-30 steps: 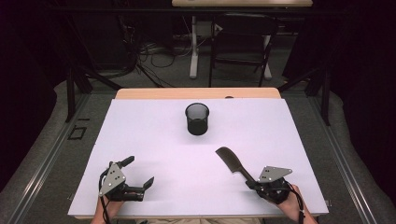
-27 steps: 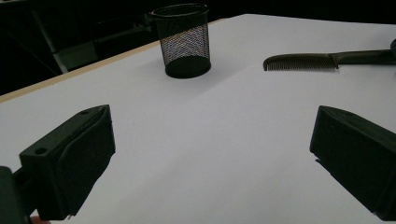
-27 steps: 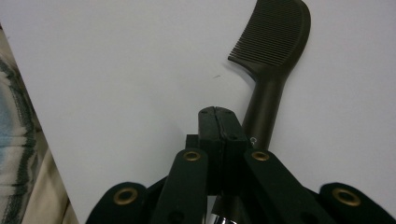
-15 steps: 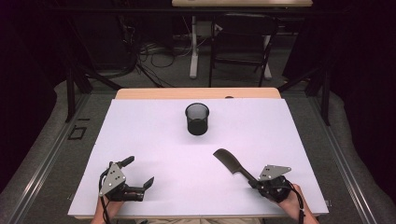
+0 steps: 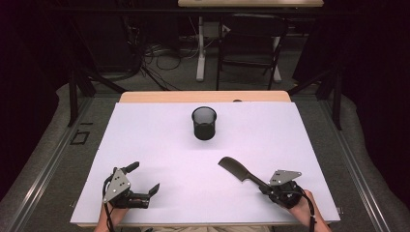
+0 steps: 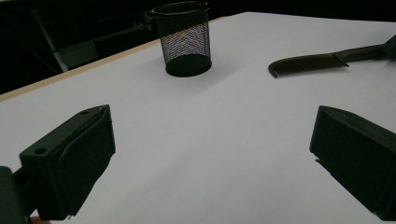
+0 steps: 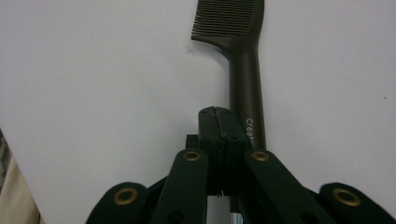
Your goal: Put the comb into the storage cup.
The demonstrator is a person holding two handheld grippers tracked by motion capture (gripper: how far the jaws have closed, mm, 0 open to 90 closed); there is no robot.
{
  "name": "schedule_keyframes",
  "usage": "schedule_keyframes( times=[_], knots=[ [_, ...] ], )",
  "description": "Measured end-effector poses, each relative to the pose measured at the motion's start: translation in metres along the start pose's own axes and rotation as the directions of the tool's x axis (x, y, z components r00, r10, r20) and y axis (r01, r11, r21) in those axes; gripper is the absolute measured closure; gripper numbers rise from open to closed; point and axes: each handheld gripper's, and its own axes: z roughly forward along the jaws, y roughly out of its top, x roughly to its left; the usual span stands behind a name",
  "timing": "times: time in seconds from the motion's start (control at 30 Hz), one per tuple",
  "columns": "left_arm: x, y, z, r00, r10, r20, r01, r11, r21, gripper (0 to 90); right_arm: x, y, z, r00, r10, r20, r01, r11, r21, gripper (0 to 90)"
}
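Fingers of the right gripper (image 7: 219,126) are pressed flat together, pad against pad, with nothing between them; the handle of the dark comb (image 7: 245,79) runs along the outside of one closed jaw, just beside it and perhaps touching it, but not clamped. In the right gripper view the comb lies flat on the white table cover (image 7: 93,70), its handle passing from beside the jaws up to the toothed head at the top of the frame, with a pale printed word on the handle.

From the high view, the comb (image 5: 235,170) rests on the near right part of the cover, its head angled toward the table's middle and its handle end meeting the right gripper (image 5: 265,187), which the person's right hand (image 5: 302,208) holds near the front edge.

Farther out, a black mesh cup (image 5: 204,123) stands upright toward the far middle of the cover, well apart from the comb. The left gripper (image 5: 144,181) sits near the front left corner with its jaws spread wide and nothing between them; in its own view the fingers (image 6: 70,163) frame bare cover, with the cup (image 6: 184,39) and the comb (image 6: 308,64) beyond. A strip of wooden table edge (image 5: 203,96) shows past the cover's far side.
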Motion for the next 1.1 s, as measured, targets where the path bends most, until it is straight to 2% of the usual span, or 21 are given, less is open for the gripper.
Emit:
schedule_keyframes(
  times=[0.2,0.63,1.0,1.1],
  knots=[
    [0.0,0.0,0.001,1.0,-0.003,0.001,0.003,1.0,0.0,0.2,-0.001,-0.001,0.0,0.9998,0.002,0.021,-0.003,0.999,0.035,90.0],
    [0.0,0.0,0.002,1.0,-0.002,0.001,0.002,1.0,0.006,0.2,-0.008,-0.003,0.001,0.9969,0.029,0.073,-0.032,0.999,0.037,90.0],
    [0.0,0.0,0.002,1.0,-0.003,0.003,0.003,1.0,0.009,0.2,-0.011,-0.002,0.003,0.9906,0.015,0.136,-0.021,0.999,0.039,90.0],
    [0.0,-0.001,0.002,1.0,-0.005,0.003,0.005,0.9999,0.009,0.2,-0.01,-0.002,0.004,0.9911,0.015,0.132,-0.021,0.999,0.045,90.0]
  ],
)
